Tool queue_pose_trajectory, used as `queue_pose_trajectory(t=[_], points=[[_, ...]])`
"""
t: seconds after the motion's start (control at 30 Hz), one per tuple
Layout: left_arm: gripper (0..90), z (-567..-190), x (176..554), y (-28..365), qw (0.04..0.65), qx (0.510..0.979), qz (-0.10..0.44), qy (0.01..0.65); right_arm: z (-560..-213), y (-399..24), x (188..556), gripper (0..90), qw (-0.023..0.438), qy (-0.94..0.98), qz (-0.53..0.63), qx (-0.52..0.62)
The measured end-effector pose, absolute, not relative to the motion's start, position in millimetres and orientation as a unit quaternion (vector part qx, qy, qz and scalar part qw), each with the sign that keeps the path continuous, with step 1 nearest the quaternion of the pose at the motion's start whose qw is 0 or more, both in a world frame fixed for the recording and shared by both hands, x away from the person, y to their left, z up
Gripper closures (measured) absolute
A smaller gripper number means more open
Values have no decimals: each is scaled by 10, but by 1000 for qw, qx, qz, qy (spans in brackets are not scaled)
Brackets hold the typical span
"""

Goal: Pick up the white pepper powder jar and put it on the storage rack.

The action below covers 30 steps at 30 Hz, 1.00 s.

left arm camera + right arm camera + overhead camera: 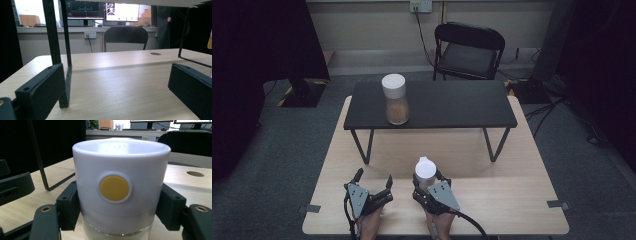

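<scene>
The right claw gripped a white-lidded jar at six o'clock on the surface — grasp made, lift and placement apparently ahead. The left claw rested wide and empty at seven o'clock — a matching jar stood on the black shelf.

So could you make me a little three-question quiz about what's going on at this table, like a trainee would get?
1. True or false: the right gripper is closed on a white-lidded jar.
2. What stands on the black shelf? A) a cup B) a white-lidded jar of brown contents C) a book
3. How do the jaws of the left gripper stand, and what is between them?

Key: 1. True. 2. B. 3. Open, with nothing between them.
</scene>
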<state>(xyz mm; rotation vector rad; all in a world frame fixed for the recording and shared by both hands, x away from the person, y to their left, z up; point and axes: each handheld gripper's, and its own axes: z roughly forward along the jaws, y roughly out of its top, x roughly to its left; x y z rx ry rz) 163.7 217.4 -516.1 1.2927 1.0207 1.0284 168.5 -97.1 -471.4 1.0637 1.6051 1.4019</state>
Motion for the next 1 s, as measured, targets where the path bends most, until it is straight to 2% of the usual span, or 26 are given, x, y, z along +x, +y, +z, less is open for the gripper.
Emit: queue_pose_trajectory(t=[0.57,1.0], points=[[7,-5161,1637,2173,564,549,437,434,-4593,-1024,1664,303,377,629,551,398],[9,-5160,1637,2173,564,550,437,434,-4413,-1112,1720,303,359,640,556,390]])
